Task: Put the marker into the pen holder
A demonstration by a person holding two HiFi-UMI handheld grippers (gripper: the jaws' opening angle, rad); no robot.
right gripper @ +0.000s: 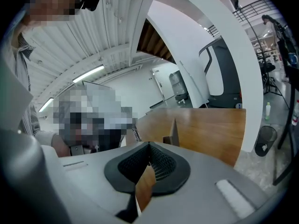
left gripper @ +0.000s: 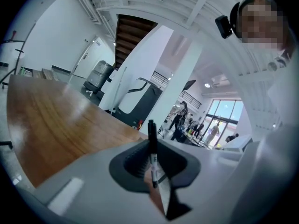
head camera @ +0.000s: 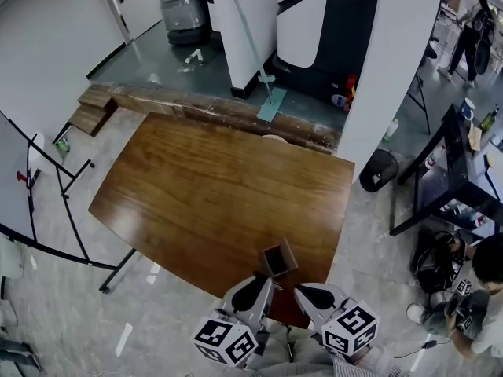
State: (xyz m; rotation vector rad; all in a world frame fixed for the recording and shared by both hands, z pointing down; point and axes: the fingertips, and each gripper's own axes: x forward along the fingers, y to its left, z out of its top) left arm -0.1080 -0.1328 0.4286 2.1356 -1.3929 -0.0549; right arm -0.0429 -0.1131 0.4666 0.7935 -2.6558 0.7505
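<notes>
A black marker (left gripper: 152, 148) stands upright between the jaws of my left gripper (left gripper: 153, 158), which is shut on it. In the head view the left gripper (head camera: 259, 283) hovers at the table's near edge, just short of the pen holder (head camera: 277, 259), a small brown open-topped box. Beside it, my right gripper (head camera: 305, 291) is to the right of the holder and also near the edge. In the right gripper view its jaws (right gripper: 149, 149) are shut with nothing held, and the pen holder (right gripper: 174, 133) stands just ahead on the wood.
The brown wooden table (head camera: 212, 195) stretches away from me. A black metal frame (head camera: 55, 187) stands on the floor to the left. At the right are a black bin (head camera: 379, 170), a dark desk (head camera: 452, 171) and a seated person (head camera: 479, 297). White pillars (head camera: 393, 61) rise behind.
</notes>
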